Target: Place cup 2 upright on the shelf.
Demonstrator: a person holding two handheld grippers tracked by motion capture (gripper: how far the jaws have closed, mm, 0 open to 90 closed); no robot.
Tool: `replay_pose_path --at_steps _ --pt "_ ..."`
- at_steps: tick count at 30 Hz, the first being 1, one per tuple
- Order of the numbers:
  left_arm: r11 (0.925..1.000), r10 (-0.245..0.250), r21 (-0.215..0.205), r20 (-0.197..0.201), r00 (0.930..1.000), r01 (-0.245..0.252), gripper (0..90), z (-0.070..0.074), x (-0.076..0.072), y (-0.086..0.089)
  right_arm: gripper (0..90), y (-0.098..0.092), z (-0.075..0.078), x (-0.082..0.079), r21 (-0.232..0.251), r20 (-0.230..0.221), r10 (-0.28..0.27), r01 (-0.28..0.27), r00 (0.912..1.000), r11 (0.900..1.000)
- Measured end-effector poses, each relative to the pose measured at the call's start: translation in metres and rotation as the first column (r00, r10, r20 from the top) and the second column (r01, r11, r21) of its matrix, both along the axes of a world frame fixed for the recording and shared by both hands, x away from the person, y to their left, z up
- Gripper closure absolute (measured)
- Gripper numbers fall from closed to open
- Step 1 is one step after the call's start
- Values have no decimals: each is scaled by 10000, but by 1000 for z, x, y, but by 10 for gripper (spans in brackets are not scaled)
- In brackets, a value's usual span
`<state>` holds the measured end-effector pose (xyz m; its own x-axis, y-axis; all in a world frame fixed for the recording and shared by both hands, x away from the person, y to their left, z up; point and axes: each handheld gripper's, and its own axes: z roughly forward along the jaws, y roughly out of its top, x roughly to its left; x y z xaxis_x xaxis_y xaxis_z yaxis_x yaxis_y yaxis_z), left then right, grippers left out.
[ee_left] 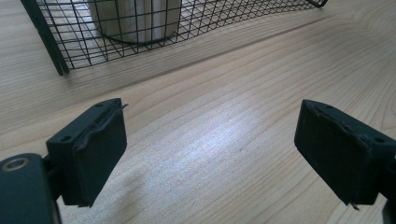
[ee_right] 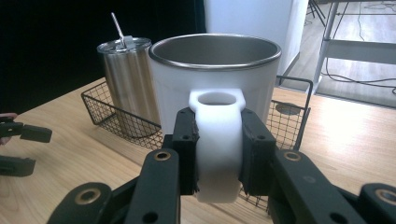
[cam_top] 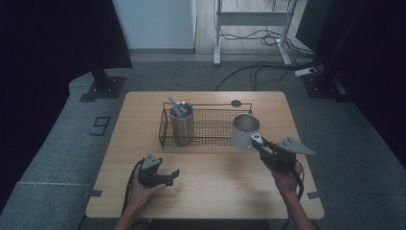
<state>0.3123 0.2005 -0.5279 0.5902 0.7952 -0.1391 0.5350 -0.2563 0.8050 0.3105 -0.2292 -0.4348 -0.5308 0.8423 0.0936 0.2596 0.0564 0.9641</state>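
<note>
Lower left of the high view: left gripper [cam_top: 173, 175] rests on the table [cam_top: 215, 191], jaws spread, idle. Centre right: right gripper [cam_top: 257, 142] pinches the white mug [cam_top: 245, 130] by its handle, beside the wire basket [cam_top: 210, 127], evidently for placing inside. Steel tumbler [cam_top: 182, 122] occupies the basket's left end.

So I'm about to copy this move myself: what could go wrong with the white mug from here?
The right gripper holds the white mug only by its handle, so it could swing or slip. It hangs right at the wire basket, so its base might catch the rim. The steel tumbler with a straw already stands inside; a wide swing could knock it.
</note>
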Motion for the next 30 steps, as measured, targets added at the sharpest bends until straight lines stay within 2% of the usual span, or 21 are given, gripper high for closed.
replay_pose_path --at_steps 13,30 --pt "10000 -2 10 -16 10000 2 95 0 0 1 706 5 6 16 -38 15 -49 49 10000 10000" --pt "10000 33 58 -3 10000 -33 95 0 0 2 706 11 5 36 -156 -9 -95 95 10000 9998"
